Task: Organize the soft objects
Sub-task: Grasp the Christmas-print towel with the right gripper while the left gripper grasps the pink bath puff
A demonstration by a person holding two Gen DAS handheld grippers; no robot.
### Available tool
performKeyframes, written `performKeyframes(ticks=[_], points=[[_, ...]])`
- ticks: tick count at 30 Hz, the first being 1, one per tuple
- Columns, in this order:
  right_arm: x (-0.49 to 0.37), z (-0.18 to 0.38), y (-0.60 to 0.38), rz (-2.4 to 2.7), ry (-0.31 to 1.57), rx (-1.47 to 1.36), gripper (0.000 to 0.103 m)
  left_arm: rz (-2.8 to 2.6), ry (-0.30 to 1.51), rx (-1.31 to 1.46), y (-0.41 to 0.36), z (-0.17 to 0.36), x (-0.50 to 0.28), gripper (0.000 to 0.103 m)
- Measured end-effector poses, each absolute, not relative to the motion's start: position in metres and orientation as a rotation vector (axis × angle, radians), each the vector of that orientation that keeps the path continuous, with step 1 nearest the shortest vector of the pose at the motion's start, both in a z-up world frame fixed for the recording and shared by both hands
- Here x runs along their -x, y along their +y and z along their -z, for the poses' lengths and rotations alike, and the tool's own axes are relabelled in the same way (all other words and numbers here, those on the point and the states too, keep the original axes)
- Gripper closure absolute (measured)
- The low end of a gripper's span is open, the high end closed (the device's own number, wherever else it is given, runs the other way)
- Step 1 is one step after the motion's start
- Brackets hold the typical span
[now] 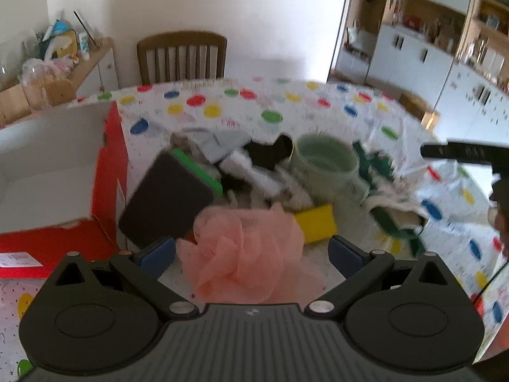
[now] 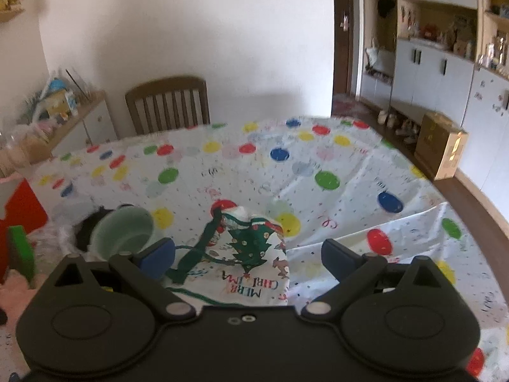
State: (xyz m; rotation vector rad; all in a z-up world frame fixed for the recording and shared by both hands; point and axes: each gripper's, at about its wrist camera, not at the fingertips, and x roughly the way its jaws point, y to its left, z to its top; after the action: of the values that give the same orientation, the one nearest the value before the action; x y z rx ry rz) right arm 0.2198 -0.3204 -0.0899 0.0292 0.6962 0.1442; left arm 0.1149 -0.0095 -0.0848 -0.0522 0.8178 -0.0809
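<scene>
Both jaws spread wide, pink mesh pouf point(image 1: 251, 251) between left gripper point(image 1: 253, 253) fingers, polka-dot tablecloth point(image 2: 286, 172), wooden chair point(image 2: 167, 106) by white wall.

The bath puff point(image 1: 251, 254) is gauzy pink mesh. The tablecloth point(image 2: 318, 165) looks thin, wrinkled and faintly glossy. The chair point(image 1: 182, 55) is brown wood. The box point(image 1: 63, 172) is matt cardboard.

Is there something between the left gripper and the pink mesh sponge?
Nothing visible. The pink mesh sponge lies directly ahead of the open left gripper, between its blue fingers. The dark sponge and yellow sponge lie beyond it.
</scene>
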Motion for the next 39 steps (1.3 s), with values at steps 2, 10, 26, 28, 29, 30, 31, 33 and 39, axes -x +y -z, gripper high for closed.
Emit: performKeyframes(ticks=[2, 10, 26, 28, 29, 30, 31, 33, 39], points=[[-0.235, 0.101, -0.319, -0.148, 0.734, -0.028, 0.004, 0.076, 0.844, 0.041, -0.011, 0.094, -0.119, 0.0], [-0.277, 0.149, -0.329, -0.115, 0.854, -0.018, 0.013, 0.061, 0.904, 0.017, -0.012, 0.118, -0.127, 0.0], [-0.291, 0.166, -0.329, -0.16, 0.915, -0.027, 0.066, 0.108, 0.933, -0.095, -0.033, 0.138, -0.139, 0.009], [-0.292, 0.166, -0.329, -0.152, 0.919, -0.033, 0.072, 0.105, 0.939, -0.098, -0.034, 0.138, -0.139, 0.014], [-0.292, 0.165, -0.329, -0.147, 0.919, -0.038, 0.078, 0.104, 0.94, -0.099, -0.034, 0.139, -0.139, 0.018], [-0.292, 0.165, -0.33, -0.141, 0.92, -0.038, 0.084, 0.099, 0.942, -0.1, -0.034, 0.139, -0.139, 0.02], [-0.292, 0.164, -0.331, -0.138, 0.92, -0.04, 0.086, 0.093, 0.945, -0.105, -0.034, 0.139, -0.139, 0.025], [-0.29, 0.163, -0.334, -0.134, 0.916, -0.056, 0.096, 0.083, 0.951, -0.107, -0.033, 0.139, -0.139, 0.031], [-0.274, 0.152, -0.338, -0.108, 0.864, -0.102, 0.1, 0.056, 0.949, -0.116, -0.031, 0.136, -0.134, 0.046]])
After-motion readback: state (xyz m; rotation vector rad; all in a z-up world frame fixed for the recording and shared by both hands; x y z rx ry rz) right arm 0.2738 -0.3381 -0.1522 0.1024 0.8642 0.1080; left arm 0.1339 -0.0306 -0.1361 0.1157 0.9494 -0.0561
